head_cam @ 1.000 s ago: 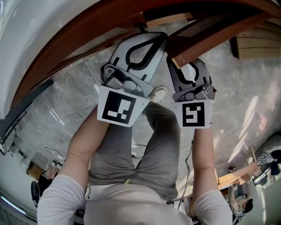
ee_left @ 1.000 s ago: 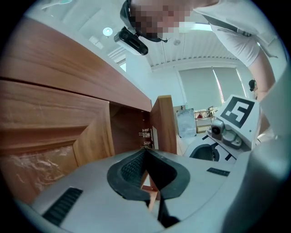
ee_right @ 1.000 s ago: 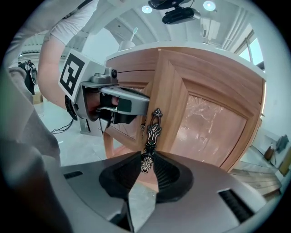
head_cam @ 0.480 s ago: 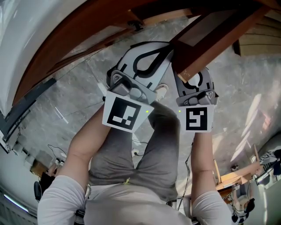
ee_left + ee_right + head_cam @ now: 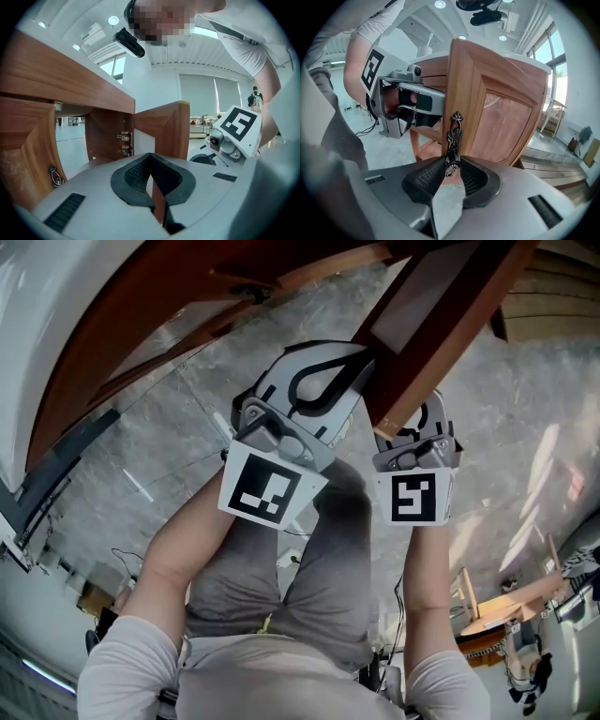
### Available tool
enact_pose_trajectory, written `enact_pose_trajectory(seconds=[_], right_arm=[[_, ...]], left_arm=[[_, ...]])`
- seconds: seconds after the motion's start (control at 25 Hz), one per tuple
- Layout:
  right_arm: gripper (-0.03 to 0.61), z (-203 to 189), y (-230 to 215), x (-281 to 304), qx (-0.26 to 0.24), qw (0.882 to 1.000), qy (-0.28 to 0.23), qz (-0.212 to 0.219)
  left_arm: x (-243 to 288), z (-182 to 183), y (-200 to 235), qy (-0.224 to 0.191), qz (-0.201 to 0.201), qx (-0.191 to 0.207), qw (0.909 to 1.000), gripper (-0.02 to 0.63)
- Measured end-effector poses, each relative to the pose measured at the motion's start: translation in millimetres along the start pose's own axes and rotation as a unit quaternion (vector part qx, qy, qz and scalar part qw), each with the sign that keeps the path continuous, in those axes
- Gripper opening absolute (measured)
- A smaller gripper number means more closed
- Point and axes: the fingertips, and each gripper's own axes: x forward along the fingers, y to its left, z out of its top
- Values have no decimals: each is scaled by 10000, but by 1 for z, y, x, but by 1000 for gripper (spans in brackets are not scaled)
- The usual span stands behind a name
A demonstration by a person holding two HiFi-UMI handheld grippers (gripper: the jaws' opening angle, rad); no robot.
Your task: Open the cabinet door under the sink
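The cabinet door stands swung out from the cabinet, its free edge between the two grippers, over bare marble floor. The right gripper is clamped on the door's ornate metal handle. The left gripper is closed on nothing, its tips just beside the door's edge.

White short sleeves and grey trousers are what the person wears. A black camera is mounted at the head. The left gripper and right gripper are 2 pale grey moulded shells with black ribbed fingers, slotted vents, and a white cube each, printed with black square markers.
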Motion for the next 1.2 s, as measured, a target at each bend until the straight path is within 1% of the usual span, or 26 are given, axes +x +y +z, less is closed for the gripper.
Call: enact_pose_trajectory(seconds=[0.16,0.28,0.44,0.56,0.72,0.88,1.0,1.2], right_arm=[[97,-13,-5,-16,104,9998,111,-158],[101,-22,-10,-30,281,9989,122,-364],[101,-35,-20,-50,528,9964,222,-632],[99,-41,-28,-69,708,9942,261,-771],[87,-52,-43,-95,796,9915,331,-974],[87,-61,-47,-116,901,9902,385,-994],[87,-65,-45,-121,1000,9892,350,-1017],[87,-74,-40,-127,1102,9881,358,-1014]], left_arm=[[7,3,-16,60,42,-31,10000,5],[14,6,-31,86,-63,-20,9999,5],[26,9,-49,138,-289,118,9994,5],[35,13,-62,119,-386,267,9988,5],[54,21,-84,124,-525,425,9976,5],[70,33,-105,-16,-638,504,9967,5],[79,34,-112,41,-792,487,9957,6],[93,36,-121,34,-863,564,9947,6]])
